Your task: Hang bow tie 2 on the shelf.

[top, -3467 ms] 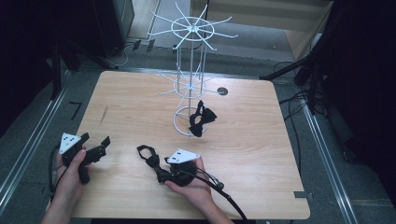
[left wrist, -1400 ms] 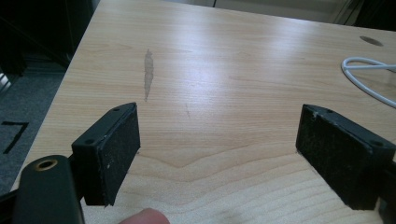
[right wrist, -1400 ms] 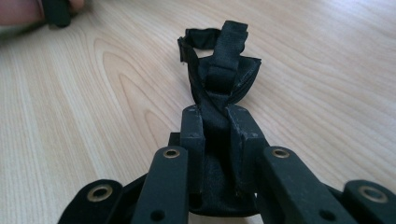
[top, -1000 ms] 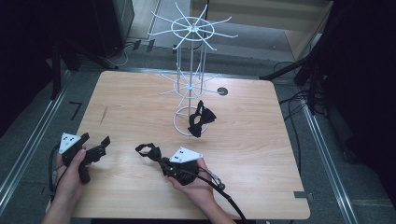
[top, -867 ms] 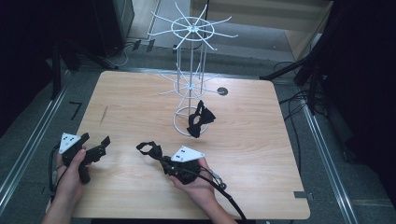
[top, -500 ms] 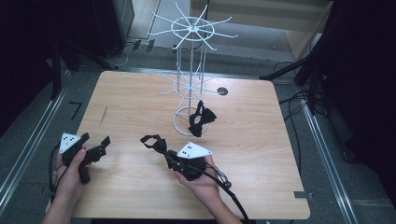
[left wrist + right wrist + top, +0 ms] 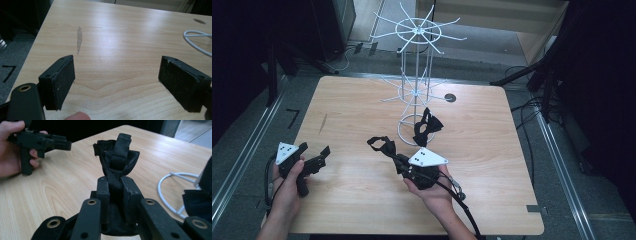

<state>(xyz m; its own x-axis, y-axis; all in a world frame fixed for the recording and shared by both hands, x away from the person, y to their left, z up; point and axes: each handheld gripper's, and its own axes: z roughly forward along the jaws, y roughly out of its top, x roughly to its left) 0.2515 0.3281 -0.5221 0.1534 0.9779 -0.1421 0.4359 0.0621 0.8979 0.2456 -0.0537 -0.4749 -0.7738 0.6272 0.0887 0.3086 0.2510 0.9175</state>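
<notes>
Right tool (image 7: pixel 115 192) clamped on a black fabric bow tie (image 7: pixel 117 157), held above the middle of the light wooden counter (image 7: pixel 362 107), nearer the front edge. Risk: the grip catches only a twisted bit of cloth, so it may slip out, or snag on the white wire display rack (image 7: pixel 416 90) just beyond. Left tool (image 7: pixel 116 85) wide apart, empty, over the front-left corner. Second black bow tie (image 7: pixel 427 126) hangs at the rack's base.

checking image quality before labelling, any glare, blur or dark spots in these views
High view: dim, dark surroundings, table evenly lit. Left gripper view: pale glare across the wood, jaws sharp. Right gripper view: black bow tie in the right gripper shows little detail; the hand looks soft.
</notes>
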